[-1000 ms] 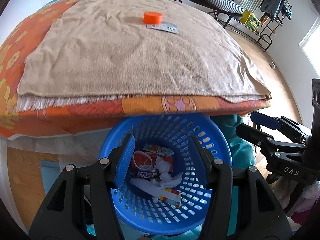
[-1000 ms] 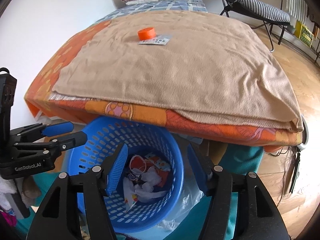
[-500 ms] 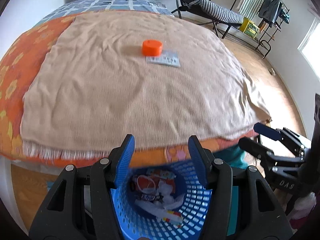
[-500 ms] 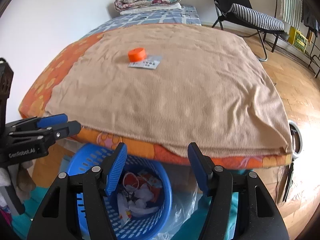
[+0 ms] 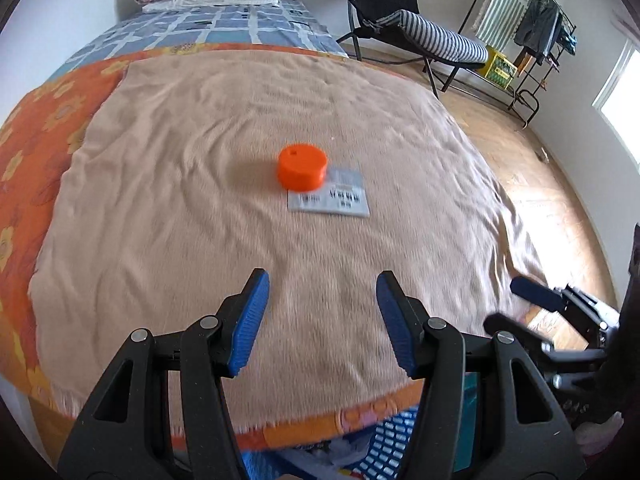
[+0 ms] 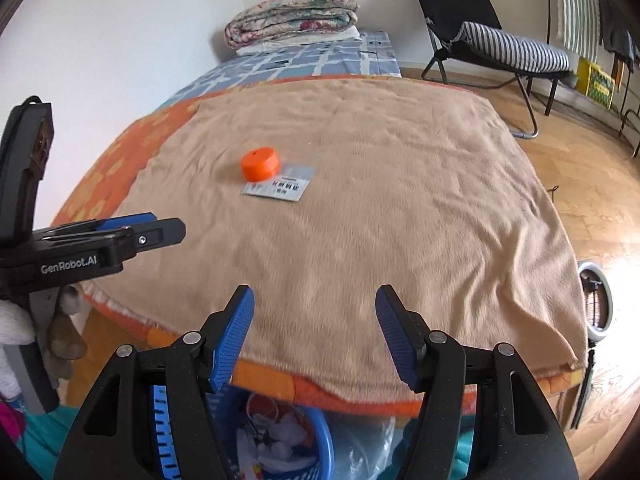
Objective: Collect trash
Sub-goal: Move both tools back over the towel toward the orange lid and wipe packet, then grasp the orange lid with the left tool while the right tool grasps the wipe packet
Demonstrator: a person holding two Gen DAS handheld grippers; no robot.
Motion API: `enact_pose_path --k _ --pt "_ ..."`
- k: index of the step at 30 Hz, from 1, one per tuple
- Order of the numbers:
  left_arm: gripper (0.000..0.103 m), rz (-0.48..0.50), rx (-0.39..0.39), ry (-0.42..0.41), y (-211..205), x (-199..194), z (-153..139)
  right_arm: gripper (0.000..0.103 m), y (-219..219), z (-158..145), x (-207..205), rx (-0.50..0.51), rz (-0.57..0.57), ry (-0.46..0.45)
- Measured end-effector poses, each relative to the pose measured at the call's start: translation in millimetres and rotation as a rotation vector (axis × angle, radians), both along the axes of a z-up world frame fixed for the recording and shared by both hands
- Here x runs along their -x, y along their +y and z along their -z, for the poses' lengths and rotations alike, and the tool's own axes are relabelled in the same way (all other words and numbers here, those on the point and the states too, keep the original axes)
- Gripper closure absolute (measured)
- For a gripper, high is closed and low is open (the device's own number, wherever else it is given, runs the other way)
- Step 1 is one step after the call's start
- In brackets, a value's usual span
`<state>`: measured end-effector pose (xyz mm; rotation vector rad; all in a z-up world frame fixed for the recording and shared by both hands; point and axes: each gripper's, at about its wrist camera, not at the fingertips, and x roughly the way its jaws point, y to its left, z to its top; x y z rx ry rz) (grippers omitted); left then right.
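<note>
An orange cap is seen beside a grey printed packet on the beige blanket; beyond the blanket, blue-and-white checked bedding is shown.

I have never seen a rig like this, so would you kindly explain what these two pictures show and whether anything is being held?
No robot arm here: a person holds a two-finger clamp in each hand, each with a camera looking along its blue fingers. One picture comes from the left gripper, the other from the right gripper; each also glimpses the other at its edge. Both are over a bed with a tan blanket. On the blanket lie an orange cap and, touching it, a printed packet. A blue basket of trash stands below the bed's edge. Nothing is held: the left is open and empty, the right is opening, empty too.
</note>
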<state>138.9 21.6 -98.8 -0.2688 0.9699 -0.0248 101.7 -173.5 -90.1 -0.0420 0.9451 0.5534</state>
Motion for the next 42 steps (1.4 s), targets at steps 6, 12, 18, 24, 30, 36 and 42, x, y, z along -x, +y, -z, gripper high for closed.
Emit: enact_pose_path --k 6,12,18,24,30,36,42 --pt "0.046 -0.02 0.024 0.011 11.3 -39.0 6.6 0.027 3.7 9.5 -27.7 -0.028 0.018 0.059" --pt "0.046 -0.018 0.021 0.025 12.5 -81.1 18.4 0.027 9.9 13.2 -46.2 -0.058 -0.021 0.004" --pt "0.046 -0.014 0.005 0.043 10.5 -108.1 32.8 0.027 21.4 12.2 -72.4 -0.061 -0.117 -0.054" --pt "0.046 -0.015 -0.007 0.061 9.5 -120.6 45.9 0.027 23.4 22.2 -113.9 -0.081 -0.131 0.032" --pt "0.054 -0.033 -0.003 0.057 17.3 -120.9 50.3 0.027 28.1 30.8 -134.5 -0.118 -0.175 0.1" --pt "0.055 -0.06 -0.014 0.048 29.9 -120.2 47.1 0.027 45.4 36.3 -147.9 -0.162 -0.211 0.136" --pt "0.055 -0.087 -0.029 0.047 56.2 -111.0 41.1 0.027 72.9 35.3 -156.3 -0.16 -0.306 0.123"
